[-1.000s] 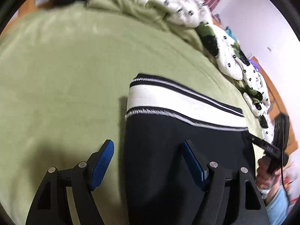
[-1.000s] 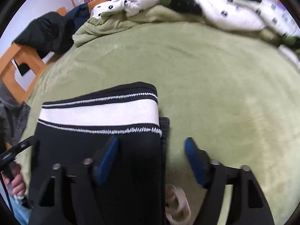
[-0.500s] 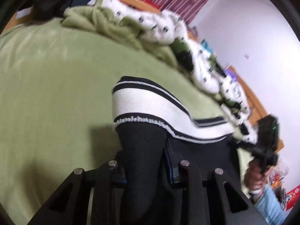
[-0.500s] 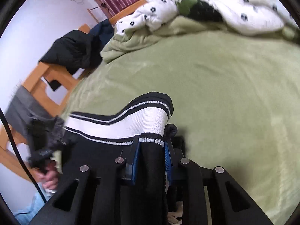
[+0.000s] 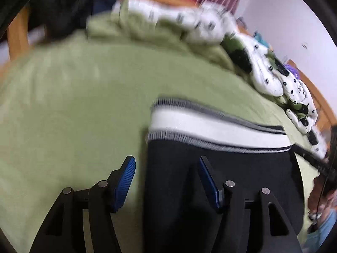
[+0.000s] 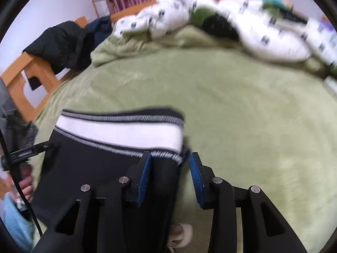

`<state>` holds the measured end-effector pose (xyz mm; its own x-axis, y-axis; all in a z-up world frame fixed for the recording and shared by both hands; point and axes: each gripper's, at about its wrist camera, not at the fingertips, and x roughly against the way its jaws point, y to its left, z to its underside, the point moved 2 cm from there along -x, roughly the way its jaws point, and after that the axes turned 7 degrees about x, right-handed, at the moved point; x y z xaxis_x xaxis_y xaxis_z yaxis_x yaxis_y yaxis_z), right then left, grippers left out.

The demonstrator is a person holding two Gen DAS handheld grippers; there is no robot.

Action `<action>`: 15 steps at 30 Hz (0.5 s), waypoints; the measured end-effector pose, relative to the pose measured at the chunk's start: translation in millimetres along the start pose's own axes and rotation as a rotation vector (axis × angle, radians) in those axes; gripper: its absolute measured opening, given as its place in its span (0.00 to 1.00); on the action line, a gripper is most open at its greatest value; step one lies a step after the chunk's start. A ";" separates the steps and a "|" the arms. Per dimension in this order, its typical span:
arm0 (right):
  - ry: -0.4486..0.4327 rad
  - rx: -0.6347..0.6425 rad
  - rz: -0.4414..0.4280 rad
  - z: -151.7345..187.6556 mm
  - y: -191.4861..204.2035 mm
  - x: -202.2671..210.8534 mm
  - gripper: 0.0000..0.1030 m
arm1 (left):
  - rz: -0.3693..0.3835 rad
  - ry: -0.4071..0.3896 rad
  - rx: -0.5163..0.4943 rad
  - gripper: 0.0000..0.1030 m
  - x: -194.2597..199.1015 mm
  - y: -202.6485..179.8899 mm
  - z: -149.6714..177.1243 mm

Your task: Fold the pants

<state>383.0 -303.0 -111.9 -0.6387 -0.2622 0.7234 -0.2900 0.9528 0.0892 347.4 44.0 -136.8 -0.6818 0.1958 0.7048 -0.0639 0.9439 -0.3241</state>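
A pair of black pants (image 5: 221, 179) with a wide white waistband edged in black and grey stripes is seen lying folded on a green blanket (image 5: 73, 105) that covers a bed. In the left wrist view, the left gripper (image 5: 166, 168) is held over the pants' left edge; its blue-padded jaws are apart and opening, with the fabric edge between them but not pressed by either pad. In the right wrist view, the right gripper (image 6: 170, 164) is placed at the pants' (image 6: 105, 164) right edge just below the waistband — its jaws are opening as well, and the edge of the cloth sits between the pads; the left pad lies against the fabric, the right pad stands clear. A white patterned duvet (image 6: 231, 21) is bunched along the far side of the bed, and a dark jacket (image 6: 61, 42) is draped over a wooden frame. Much of both views is blurred.
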 end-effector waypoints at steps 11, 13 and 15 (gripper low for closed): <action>0.042 0.182 0.145 10.9 48.9 -21.6 0.35 | -0.209 0.095 -0.182 0.59 -42.9 -43.7 16.5; 0.043 0.170 0.115 25.1 50.4 -4.4 0.35 | -0.196 0.127 -0.166 0.59 -31.8 -40.6 23.5; 0.054 0.169 0.097 38.0 52.3 3.1 0.35 | -0.229 0.142 -0.182 0.59 -19.3 -38.6 40.9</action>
<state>338.7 -259.7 -131.0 -0.6314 -0.1569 0.7594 -0.3473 0.9328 -0.0960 333.2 -7.1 -163.7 -0.5554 -0.0042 0.8316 -0.0640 0.9972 -0.0377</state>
